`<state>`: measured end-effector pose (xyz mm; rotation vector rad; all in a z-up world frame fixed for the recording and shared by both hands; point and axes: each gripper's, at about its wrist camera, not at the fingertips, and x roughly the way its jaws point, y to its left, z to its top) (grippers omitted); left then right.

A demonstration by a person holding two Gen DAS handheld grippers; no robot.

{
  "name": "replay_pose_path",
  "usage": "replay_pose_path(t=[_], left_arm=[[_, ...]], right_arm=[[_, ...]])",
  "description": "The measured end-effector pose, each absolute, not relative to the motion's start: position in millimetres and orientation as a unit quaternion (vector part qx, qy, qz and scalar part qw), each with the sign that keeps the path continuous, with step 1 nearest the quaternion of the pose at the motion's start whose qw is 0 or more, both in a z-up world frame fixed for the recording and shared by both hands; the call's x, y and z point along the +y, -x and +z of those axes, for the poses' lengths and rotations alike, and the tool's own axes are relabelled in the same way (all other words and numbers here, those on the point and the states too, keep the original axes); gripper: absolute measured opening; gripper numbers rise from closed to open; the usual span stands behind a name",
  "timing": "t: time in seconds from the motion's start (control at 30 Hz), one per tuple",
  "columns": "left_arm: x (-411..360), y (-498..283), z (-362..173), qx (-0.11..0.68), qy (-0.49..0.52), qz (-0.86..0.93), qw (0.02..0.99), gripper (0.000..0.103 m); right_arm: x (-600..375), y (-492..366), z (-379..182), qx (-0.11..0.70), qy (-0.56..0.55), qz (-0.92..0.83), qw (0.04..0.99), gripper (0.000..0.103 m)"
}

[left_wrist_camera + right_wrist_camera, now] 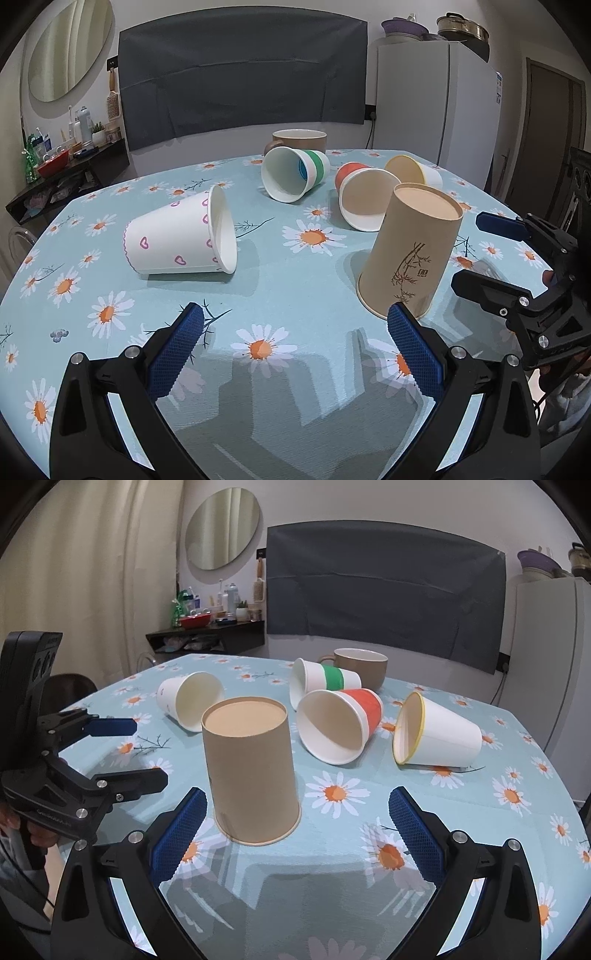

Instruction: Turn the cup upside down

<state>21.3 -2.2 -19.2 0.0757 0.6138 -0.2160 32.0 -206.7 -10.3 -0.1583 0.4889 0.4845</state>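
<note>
A tan paper cup with a bamboo print (408, 253) stands upside down on the flowered tablecloth; it also shows in the right wrist view (251, 771). A white cup with pink hearts (177, 236) lies on its side, also seen in the right wrist view (188, 699). Green-striped (295, 173), orange (364, 197) and yellow-rimmed (413, 171) cups lie on their sides. My left gripper (295, 332) is open and empty, near the table's front. My right gripper (297, 816) is open and empty, just in front of the tan cup.
A brown ceramic mug (299, 140) stands upright at the back of the table. The table (295, 387) has a light blue daisy cloth. A white fridge (436, 110) stands at the right, a cluttered dark shelf (62, 170) at the left.
</note>
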Motion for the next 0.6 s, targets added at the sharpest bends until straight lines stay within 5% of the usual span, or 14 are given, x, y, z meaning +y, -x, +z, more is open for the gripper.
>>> replay_pose_path(t=[0.6], left_arm=[[-6.5, -18.1, -18.1, 0.299, -0.051, -0.117, 0.946, 0.097]], right_arm=[[-204.8, -31.4, -10.5, 0.241, 0.081, 0.241, 0.937, 0.095]])
